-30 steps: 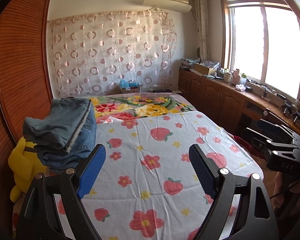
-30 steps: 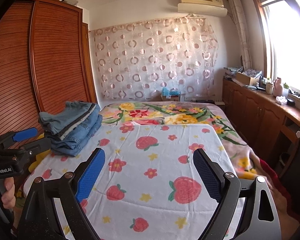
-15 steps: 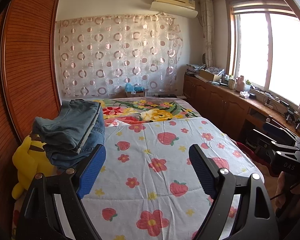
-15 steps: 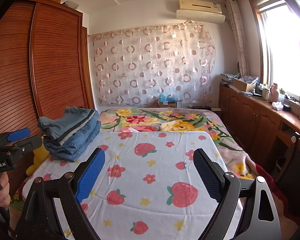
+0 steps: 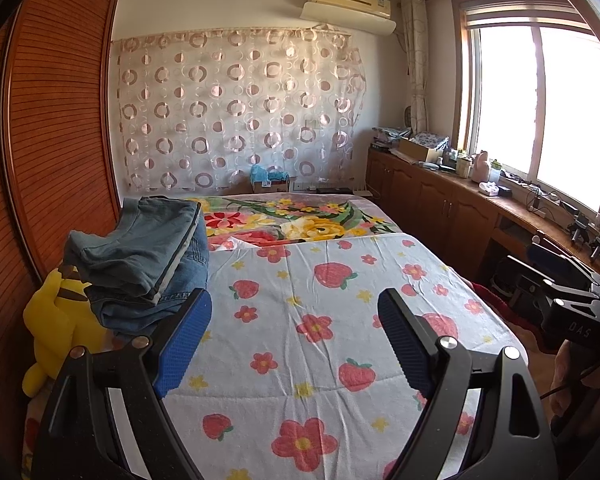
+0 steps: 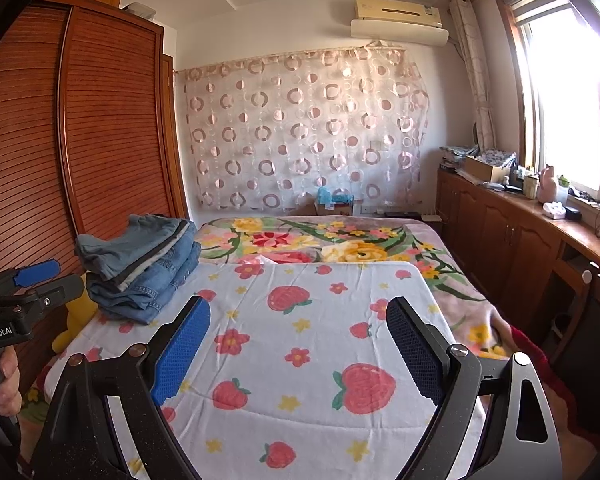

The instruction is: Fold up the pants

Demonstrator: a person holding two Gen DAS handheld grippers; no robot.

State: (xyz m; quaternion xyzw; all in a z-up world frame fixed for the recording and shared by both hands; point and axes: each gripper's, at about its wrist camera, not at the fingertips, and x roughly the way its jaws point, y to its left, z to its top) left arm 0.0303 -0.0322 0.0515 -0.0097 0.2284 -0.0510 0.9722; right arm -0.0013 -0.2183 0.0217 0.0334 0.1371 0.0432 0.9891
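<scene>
On the far left a yellow plush toy (image 5: 56,322) sits wedged between the wooden wardrobe (image 5: 56,128) and the bed (image 5: 320,344), and just right of it, on the left side of the strawberry-print sheet, lies the stack of folded pants (image 5: 148,264) — denim, several pairs piled up, the top one paler than those beneath. The left gripper (image 5: 294,334) hangs above the near part of the bed with its jaws wide apart and nothing between them; the right gripper (image 6: 298,340) does the same further right, jaws likewise spread and empty, with the person's left hand (image 6: 6,384) visible at the left edge of its view. No unfolded pair shows on the sheet in either view, so this reads as a pause between garments, or the close of the job: the pile looks finished and the working area bare. If more is to be folded, the next move calls for fetching a fresh pair from somewhere out of view and spreading it flat on the open middle of the sheet, well apart from the stack so it is not toppled. Against the pictures of a second ago, both cameras have tilted upward — the ceiling and the air conditioner (image 5: 350,2) now sit fuller in view — while the stack, the toy and the spread of the jaws are unchanged.
</scene>
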